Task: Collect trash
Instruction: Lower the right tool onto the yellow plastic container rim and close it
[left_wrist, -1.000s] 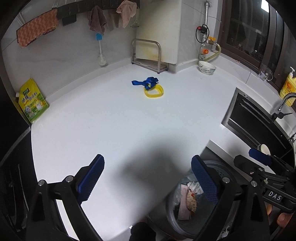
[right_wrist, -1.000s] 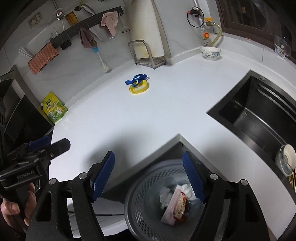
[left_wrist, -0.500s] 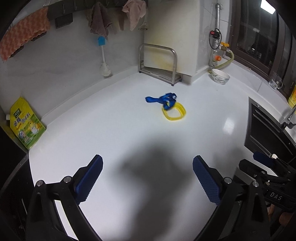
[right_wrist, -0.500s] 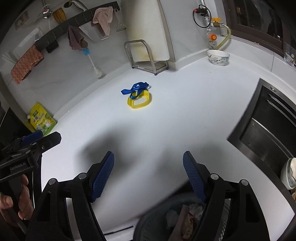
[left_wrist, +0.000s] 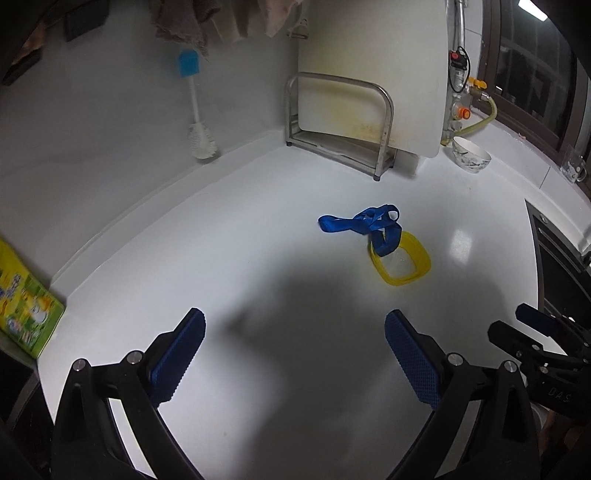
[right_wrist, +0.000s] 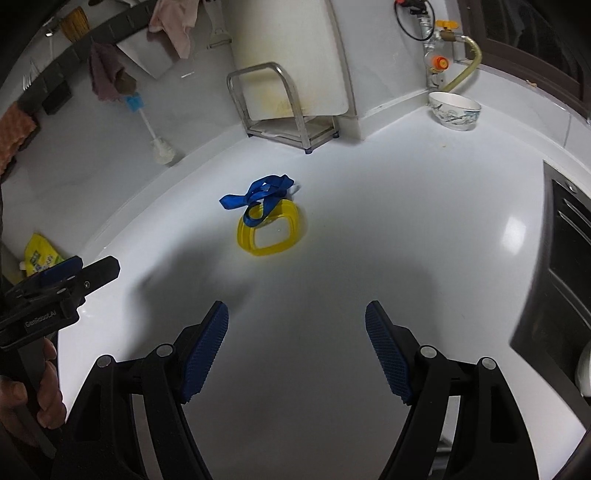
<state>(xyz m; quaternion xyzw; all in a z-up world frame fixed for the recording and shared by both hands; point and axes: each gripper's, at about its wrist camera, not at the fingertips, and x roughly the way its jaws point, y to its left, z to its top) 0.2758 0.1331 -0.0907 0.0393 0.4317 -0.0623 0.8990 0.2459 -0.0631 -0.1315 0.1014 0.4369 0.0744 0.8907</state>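
Trash bin no longer being seen; both views being advanced over the counter (left_wrist: 258, 229). Left gripper (left_wrist: 293, 354) and right gripper (right_wrist: 295, 350) being held wide, empty. Blue strap (left_wrist: 364, 223) lying across yellow ring (left_wrist: 400, 260) ahead, path unobstructed; rack (left_wrist: 340, 122) behind.

the left gripper (right_wrist: 59, 275) body reads "genrobot.ai"; the right gripper (left_wrist: 532, 325) body shows "das"; the green packet (left_wrist: 26, 310) print is unreadable.

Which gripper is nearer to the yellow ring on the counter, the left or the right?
Right, slightly. The yellow ring lies ahead of the open right gripper; from the open left gripper it lies ahead and to the right.
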